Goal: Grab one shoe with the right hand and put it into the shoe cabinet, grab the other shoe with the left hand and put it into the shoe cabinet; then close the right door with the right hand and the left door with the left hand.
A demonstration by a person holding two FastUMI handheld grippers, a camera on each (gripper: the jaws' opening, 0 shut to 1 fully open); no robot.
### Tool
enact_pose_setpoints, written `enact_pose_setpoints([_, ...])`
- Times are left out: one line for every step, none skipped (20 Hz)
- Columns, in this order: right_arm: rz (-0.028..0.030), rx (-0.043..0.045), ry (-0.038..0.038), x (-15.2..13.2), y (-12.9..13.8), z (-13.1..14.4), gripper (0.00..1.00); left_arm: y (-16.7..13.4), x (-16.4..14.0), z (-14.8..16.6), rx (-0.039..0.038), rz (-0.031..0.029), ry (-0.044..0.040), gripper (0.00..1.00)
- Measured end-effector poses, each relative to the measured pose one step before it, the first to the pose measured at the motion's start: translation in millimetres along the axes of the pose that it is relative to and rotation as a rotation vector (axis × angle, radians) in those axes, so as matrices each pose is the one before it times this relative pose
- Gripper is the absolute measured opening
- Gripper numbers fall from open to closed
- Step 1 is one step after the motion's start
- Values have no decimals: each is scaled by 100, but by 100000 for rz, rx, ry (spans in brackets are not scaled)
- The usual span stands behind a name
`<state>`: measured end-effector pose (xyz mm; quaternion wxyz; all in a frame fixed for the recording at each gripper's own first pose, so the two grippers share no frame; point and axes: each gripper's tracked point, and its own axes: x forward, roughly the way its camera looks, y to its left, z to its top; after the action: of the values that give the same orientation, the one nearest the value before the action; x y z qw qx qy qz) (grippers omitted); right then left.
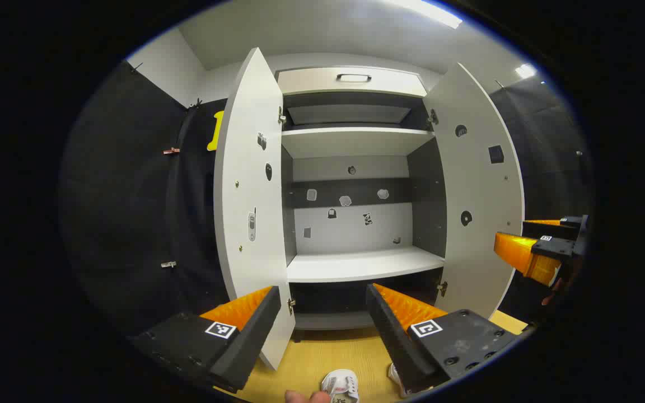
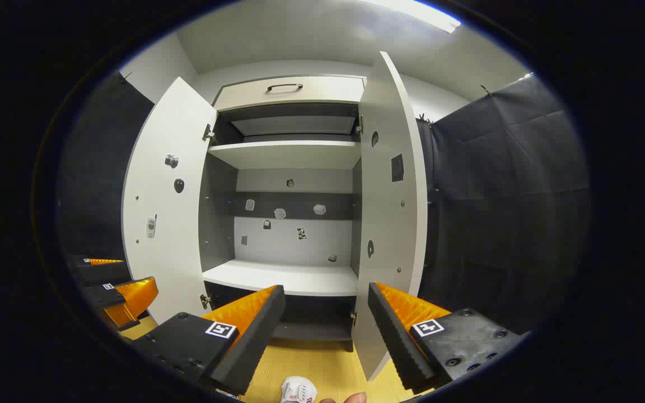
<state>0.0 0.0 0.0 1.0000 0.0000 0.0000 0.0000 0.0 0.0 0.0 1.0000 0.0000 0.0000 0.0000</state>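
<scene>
Hovering wide open and empty before cabinet (image 1: 350,266), both grippers (image 1: 322,313) (image 2: 325,313), doors (image 1: 252,196) (image 1: 476,196) standing open, shoes (image 1: 342,386) lying below.

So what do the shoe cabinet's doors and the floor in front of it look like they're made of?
The cabinet doors, left door and right door, look like white laminated board: flat, matte, thin square edges, metal hinges, small stickers on the inner faces. The floor looks like pale yellow wood-pattern laminate or vinyl, with a faint straight grain; I can't tell which.
</scene>
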Motion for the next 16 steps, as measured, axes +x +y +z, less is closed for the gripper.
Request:
enact_pose_setpoints([168,586,152,50,60,-47,98,-14,42,-110,416,-84,10,97])
enact_pose_setpoints([-15,515,156,-5,-41,-72,98,26,8,110,464,40,-320,97])
enact_pose_setpoints([26,143,-98,15,3,28,98,-31,16,65,566,-44,-480,97])
enact_pose_setpoints([-363,-181,-100,104,-77,-17,98,-80,115,112,433,-404,-388,97])
enact_pose_setpoints([-97,19,-191,33,13,46,98,-47,165,41,350,-287,-363,97])
enact_pose_setpoints([-236,106,43,33,-3,-42,98,-75,107,181,35,-222,-393,96])
enact_pose_setpoints([317,192,146,1,134,24,98,-59,123,38,-85,-208,-319,97])
enact_pose_setpoints([94,-78,199,1,-78,-12,98,-11,140,133,-25,-55,-525,96])
enact_pose_setpoints([-69,-102,-352,-52,-34,144,98,-39,10,103,56,-157,-696,96])
enact_pose_setpoints([-120,188,-401,31,-37,235,98,-73,51,150,-99,-243,-505,96])
enact_pose_setpoints([-85,781,-414,21,35,240,98,-119,159,-6,-191,-413,-294,96])
enact_pose_setpoints([135,837,-757,-3,113,439,98,-63,50,77,-123,-266,-480,97])
enact_pose_setpoints([240,661,-946,30,70,443,98,-32,90,74,-149,-196,-599,96])
enact_pose_setpoints([454,123,-907,-33,156,327,98,72,134,45,-201,-42,-299,97])
enact_pose_setpoints([308,-273,-558,27,83,253,98,-73,25,-31,-389,-309,-274,97])
enact_pose_setpoints([21,-373,-467,-13,-100,152,98,95,217,36,-369,-246,-84,96])
